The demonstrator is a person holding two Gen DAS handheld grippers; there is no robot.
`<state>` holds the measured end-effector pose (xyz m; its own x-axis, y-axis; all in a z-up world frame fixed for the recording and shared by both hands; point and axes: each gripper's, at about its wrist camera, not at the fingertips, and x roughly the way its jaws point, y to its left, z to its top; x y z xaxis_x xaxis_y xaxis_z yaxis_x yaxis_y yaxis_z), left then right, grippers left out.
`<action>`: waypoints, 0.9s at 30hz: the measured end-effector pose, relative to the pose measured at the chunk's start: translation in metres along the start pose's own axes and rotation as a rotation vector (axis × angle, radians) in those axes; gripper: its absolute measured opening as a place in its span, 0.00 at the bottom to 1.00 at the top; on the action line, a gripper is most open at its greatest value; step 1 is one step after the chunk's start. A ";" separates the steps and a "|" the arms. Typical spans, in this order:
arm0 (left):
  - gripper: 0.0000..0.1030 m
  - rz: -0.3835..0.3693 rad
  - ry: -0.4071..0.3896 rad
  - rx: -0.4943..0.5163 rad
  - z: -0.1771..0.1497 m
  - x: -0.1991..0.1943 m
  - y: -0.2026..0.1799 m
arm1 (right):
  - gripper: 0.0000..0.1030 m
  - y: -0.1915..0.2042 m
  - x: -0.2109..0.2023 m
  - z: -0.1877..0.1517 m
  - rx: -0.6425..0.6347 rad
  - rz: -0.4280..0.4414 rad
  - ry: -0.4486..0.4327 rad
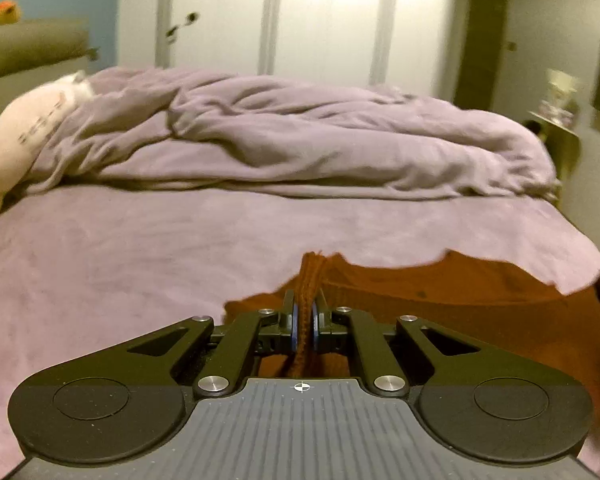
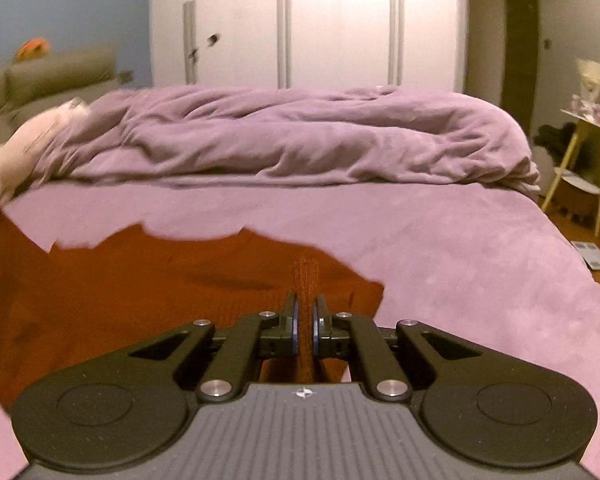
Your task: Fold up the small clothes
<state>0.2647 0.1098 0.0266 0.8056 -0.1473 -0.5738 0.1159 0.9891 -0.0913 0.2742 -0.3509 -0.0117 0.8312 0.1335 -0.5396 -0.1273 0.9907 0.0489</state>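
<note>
Garment: a rust-orange knit sweater (image 1: 460,300) lies across the lower right of the left wrist view and the lower left of the right wrist view (image 2: 140,280), spread over the bed.
Left gripper (image 1: 304,316): pinched tight on a ribbed edge of the knit, bottom centre of its frame; the fabric stands up in a narrow ridge between the blue pads.
Right gripper (image 2: 305,316): same story on its side, clamped on a bunched strip of the knit, bottom centre of its frame (fuzzy fibres poke up above the fingertips).
Surface: a mauve bedsheet (image 2: 460,260) fills the middle of both views, soft and velvety, so I expect it to give under any press.
Handling: looks soft, floppy and light, a loose rib knit. It will likely stretch and sag between the two holds rather than keep a line.
Slip risk: low, I judge; the wool-like texture should bite well on the pads.
Where to hold: corners or ribbed edges, where the knit is thickest, and both holds look to be on such edges now.
Background: a rumpled duvet (image 1: 300,140) sits across the upper middle, well apart from the sweater; white wardrobe (image 2: 320,20) at the top.
</note>
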 end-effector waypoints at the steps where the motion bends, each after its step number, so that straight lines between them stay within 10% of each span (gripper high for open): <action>1: 0.08 -0.004 0.014 -0.018 0.000 0.012 0.003 | 0.05 -0.001 0.012 0.002 0.015 -0.011 0.006; 6: 0.15 -0.025 0.170 0.026 -0.027 0.061 0.000 | 0.06 -0.006 0.065 -0.006 0.043 0.015 0.142; 10: 0.52 -0.076 0.190 0.075 -0.042 0.065 -0.001 | 0.10 -0.010 0.076 -0.012 0.051 0.057 0.205; 14: 0.37 -0.066 0.216 0.076 -0.048 0.076 0.000 | 0.15 -0.008 0.083 -0.012 0.004 0.095 0.238; 16: 0.10 -0.050 0.226 0.073 -0.047 0.080 0.000 | 0.12 -0.005 0.087 -0.015 -0.015 0.089 0.244; 27: 0.09 0.053 -0.006 0.085 0.037 0.056 -0.002 | 0.05 0.005 0.075 0.032 -0.078 -0.036 0.025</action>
<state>0.3307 0.0995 0.0250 0.8152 -0.0947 -0.5713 0.1215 0.9925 0.0089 0.3536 -0.3352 -0.0254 0.8224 0.0957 -0.5608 -0.1398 0.9895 -0.0361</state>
